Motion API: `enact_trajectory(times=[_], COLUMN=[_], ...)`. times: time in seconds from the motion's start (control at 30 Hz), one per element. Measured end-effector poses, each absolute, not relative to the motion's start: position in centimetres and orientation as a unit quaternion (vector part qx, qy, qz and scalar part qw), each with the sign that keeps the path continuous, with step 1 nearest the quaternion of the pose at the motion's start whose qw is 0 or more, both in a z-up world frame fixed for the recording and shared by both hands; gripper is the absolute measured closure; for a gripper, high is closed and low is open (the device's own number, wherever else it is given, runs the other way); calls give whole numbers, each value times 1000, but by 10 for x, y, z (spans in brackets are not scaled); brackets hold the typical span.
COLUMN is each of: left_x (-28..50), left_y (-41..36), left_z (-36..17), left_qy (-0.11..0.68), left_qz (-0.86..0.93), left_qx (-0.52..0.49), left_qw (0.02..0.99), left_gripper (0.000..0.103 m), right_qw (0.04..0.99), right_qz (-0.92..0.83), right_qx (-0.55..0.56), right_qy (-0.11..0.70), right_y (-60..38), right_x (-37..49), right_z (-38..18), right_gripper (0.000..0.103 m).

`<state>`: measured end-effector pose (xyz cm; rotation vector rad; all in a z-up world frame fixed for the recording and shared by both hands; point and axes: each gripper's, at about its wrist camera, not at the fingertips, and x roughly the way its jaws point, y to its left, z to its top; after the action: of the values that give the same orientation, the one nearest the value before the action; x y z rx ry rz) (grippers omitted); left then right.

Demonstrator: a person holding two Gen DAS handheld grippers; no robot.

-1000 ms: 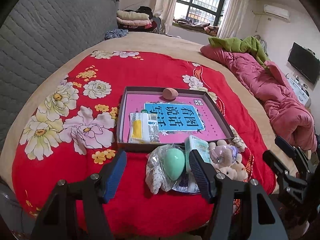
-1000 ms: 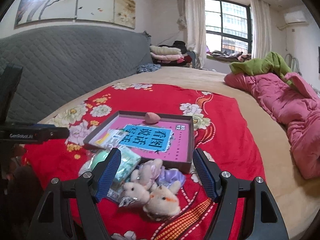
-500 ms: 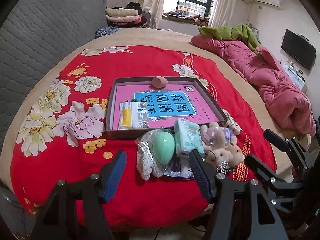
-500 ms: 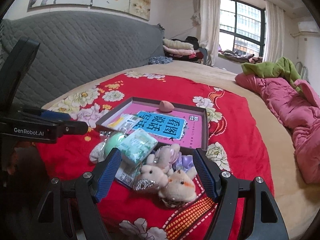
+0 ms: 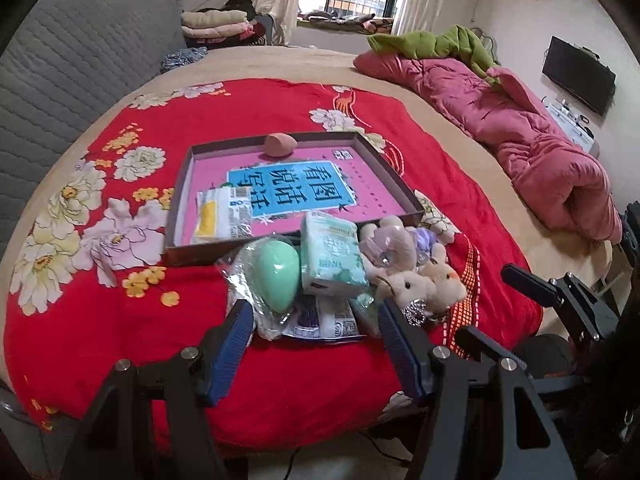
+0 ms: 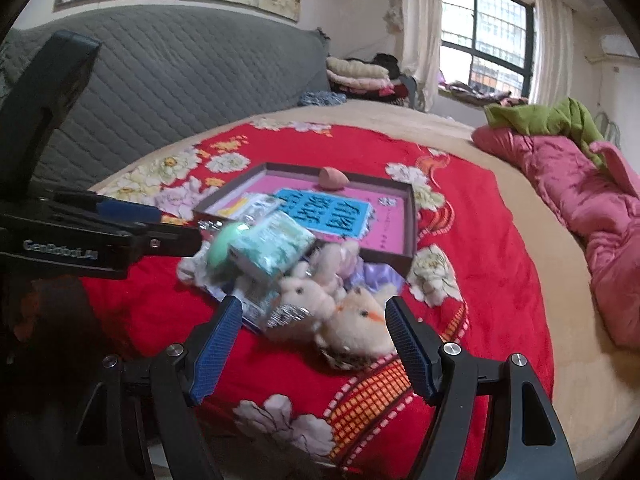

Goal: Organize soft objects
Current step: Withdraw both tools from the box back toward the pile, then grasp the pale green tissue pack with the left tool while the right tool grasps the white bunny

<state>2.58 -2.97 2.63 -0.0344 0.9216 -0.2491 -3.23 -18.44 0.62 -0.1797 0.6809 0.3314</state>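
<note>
Hovering low over the near edge of the red floral blanket [image 5: 248,128], the left gripper [image 5: 316,332] has its jaws spread wide and empty, aimed at the green egg-shaped sponge [image 5: 278,274] in its clear wrapper, which lies just ahead between the fingertips. The right gripper [image 6: 314,330] is likewise wide open and holds nothing, with the plush toys [image 6: 344,312] just beyond its fingers. Both piles sit against the near wall of the shallow box [image 5: 176,216], beside the tissue pack [image 5: 332,260].

left claw [image 5: 316,336] wide open, blue pads spread, nothing between, aimed toward 12 o'clock. right claw [image 6: 314,334] also gaping, empty, same heading. in left wrist view, right claw sits at 4 o'clock.
</note>
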Motion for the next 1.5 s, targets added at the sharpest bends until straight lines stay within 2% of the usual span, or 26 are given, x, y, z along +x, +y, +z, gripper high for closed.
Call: enact_trajectory(times=[0.63, 1.5], left_x=[66, 112], left_y=[-66, -97], left_z=[-2, -22], left_qy=[470, 497], left_qz=[-107, -79], left_qx=[9, 61], left_qw=[876, 862], left_gripper=[39, 39], right_qw=[918, 901], right_qz=[114, 108], right_qx=[-43, -57], right_qy=[377, 417], right_y=[-215, -205], right_x=[-7, 24], right_z=[-19, -55], right_gripper=[28, 28])
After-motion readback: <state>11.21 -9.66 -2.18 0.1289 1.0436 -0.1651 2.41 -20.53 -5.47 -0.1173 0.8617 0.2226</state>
